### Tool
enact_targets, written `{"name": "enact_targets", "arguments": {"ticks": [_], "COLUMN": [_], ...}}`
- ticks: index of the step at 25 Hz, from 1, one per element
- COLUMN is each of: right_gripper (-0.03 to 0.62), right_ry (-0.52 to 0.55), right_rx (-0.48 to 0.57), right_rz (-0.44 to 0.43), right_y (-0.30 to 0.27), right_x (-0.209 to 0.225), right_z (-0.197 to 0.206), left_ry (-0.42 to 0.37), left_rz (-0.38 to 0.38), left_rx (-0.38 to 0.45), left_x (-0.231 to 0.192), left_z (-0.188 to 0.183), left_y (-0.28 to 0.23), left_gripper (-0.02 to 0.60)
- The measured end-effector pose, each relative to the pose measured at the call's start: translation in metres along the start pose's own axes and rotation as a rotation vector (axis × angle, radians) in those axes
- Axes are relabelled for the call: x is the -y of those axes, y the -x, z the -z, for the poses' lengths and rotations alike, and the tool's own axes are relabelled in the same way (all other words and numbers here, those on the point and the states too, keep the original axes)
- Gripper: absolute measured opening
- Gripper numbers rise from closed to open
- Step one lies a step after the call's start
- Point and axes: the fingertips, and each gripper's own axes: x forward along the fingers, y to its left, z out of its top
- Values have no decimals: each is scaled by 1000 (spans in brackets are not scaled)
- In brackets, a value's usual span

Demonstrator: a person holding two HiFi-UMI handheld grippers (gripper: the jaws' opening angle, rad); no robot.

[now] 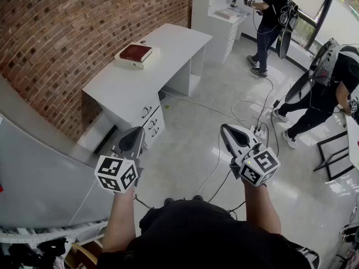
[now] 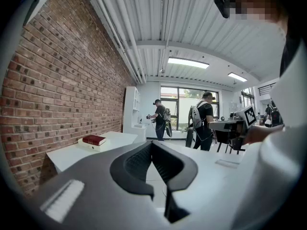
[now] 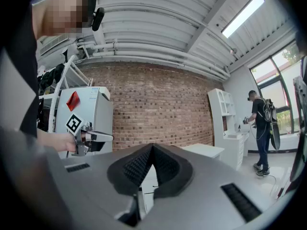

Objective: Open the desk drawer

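Currently I hold the left gripper (image 1: 136, 131) and the right gripper (image 1: 225, 129) out in front of me, roughly level, each with its jaws fully together and nothing between them, since no handle is within reach. The drawer (image 1: 150, 116) sits, apparently closed, in the stack at the near end of the white desk (image 1: 168, 43) along the brick wall, ahead of the left gripper and apart from it. By my judgement, the jaws must part before taking a handle.
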Motion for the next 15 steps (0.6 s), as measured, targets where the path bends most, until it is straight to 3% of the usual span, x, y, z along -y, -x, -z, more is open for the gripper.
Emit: {"name": "enact_targets", "arguments": {"ticks": [8, 15], "right_gripper": [11, 11], "right_ry": [5, -10], "right_rx": [-22, -45], "right_rz": [-3, -16], "right_y": [-14, -13], "right_x": [-7, -1], "right_z": [9, 10], "left_ry": [-16, -4], "left_rz": [-9, 37], "left_rx": [-4, 32], "left_x": [-13, -8], "left_z": [3, -1], "left_y": [-1, -11], "left_gripper": [12, 14]}}
